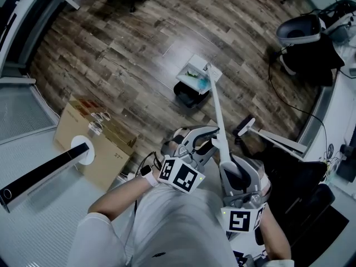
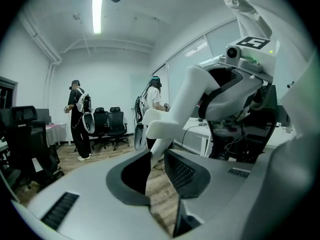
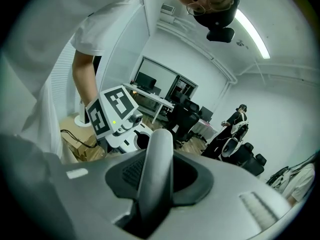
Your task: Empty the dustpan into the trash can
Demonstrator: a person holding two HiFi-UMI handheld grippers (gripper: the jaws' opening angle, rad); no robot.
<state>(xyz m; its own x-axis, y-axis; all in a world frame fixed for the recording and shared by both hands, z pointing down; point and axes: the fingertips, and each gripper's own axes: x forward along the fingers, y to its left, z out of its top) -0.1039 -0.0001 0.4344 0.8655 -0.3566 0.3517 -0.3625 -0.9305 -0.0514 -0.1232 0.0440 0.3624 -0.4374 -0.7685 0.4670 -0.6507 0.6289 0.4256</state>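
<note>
Wood-plank floor [image 1: 128, 54], a box [image 1: 92, 143] toward its left edge, chairs and cables along the right. Mid-floor the dustpan [image 1: 196, 74] is over the bin [image 1: 186, 98] — its long white handle [image 1: 217, 107] runs back to the person. Left claw [image 2: 154, 159] and right claw [image 3: 157, 169] each clamp the handle — open floor surrounds the bin.

White long-handled dustpan [image 1: 196, 71] over black trash can [image 1: 187, 97]
</note>
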